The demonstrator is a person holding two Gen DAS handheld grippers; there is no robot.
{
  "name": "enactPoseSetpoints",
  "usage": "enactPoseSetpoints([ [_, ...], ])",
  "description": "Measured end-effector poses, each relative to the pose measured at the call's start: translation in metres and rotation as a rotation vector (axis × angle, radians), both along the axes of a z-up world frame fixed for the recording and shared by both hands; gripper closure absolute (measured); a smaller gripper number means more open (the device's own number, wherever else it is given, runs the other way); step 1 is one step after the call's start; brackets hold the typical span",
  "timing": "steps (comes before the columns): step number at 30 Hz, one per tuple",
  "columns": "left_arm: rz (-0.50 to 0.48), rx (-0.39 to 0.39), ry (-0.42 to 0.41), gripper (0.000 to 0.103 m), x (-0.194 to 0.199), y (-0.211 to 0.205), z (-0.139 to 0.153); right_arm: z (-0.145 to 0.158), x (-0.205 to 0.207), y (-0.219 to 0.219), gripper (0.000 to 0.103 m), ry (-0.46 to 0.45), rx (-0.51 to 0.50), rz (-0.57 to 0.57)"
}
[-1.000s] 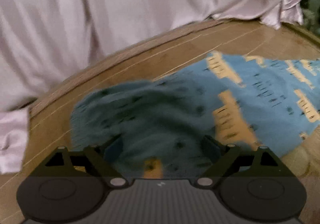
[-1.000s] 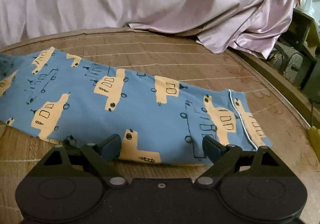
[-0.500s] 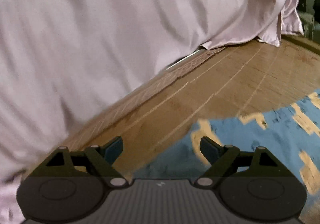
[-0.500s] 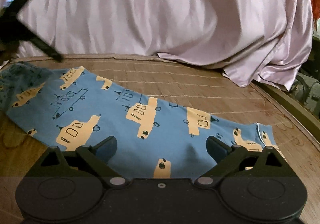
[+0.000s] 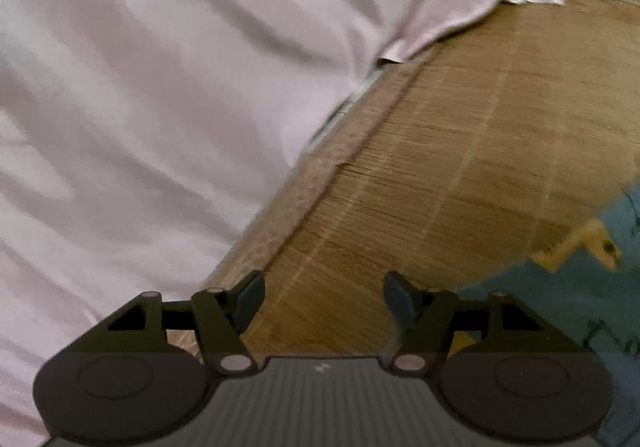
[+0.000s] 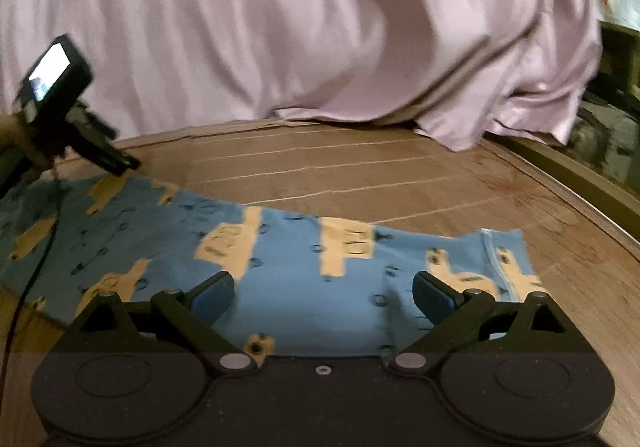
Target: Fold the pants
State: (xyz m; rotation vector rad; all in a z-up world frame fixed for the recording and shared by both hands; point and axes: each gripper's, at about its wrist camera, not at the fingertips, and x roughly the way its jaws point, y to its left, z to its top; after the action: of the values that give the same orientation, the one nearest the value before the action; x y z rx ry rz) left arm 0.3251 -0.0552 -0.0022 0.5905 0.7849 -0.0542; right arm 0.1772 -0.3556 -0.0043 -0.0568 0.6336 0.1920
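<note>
- The pants (image 6: 280,279), blue with yellow-orange truck prints, lie spread flat in a long strip on the woven mat (image 6: 380,175), running from the far left of my right camera's view across to the right.
- A white-piped edge of the pants (image 6: 496,259) lies at their right end.
- My right gripper (image 6: 323,293) hangs over the near edge of the pants, jaws released and spread wide, blue cloth showing between them but nothing grasped.
- My left gripper (image 5: 324,301) points at bare mat (image 5: 460,175), jaws likewise released and empty.
- From my left camera the pants (image 5: 592,287) show only at the right edge, blurred, just beside my right-hand finger (image 5: 400,299); I cannot tell whether the two touch.
- My right camera catches that left gripper (image 6: 68,115) at its far left, above the far left end of the pants, a small lit screen on its back; a dark cable (image 6: 28,287) hangs down from it across the cloth.
- Pale pink satin sheet (image 6: 300,27) drapes down behind the mat, filling the upper part of both views and meeting the mat's woven border (image 5: 320,183).
- The pictures are blurred, so the finer print on the cloth cannot be read.
</note>
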Motion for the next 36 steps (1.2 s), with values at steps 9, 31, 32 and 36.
enactPoseSetpoints([
  [9, -0.307, -0.263, 0.02, 0.009, -0.015, -0.118, 0.051, 0.022, -0.011, -0.064, 0.002, 0.058, 0.12, -0.323],
  [31, -0.798, -0.104, 0.147, 0.004, -0.034, -0.331, -0.011, -0.003, -0.002, -0.135, 0.065, 0.231, 0.257, -0.547],
  [32, -0.786, -0.11, 0.155, 0.004, -0.032, -0.331, -0.011, -0.004, -0.001, -0.133, 0.069, 0.229, 0.25, -0.541],
  [36, -0.72, -0.167, 0.19, 0.011, -0.026, -0.329, 0.002, -0.002, -0.001, -0.125, 0.085, 0.215, 0.216, -0.514],
])
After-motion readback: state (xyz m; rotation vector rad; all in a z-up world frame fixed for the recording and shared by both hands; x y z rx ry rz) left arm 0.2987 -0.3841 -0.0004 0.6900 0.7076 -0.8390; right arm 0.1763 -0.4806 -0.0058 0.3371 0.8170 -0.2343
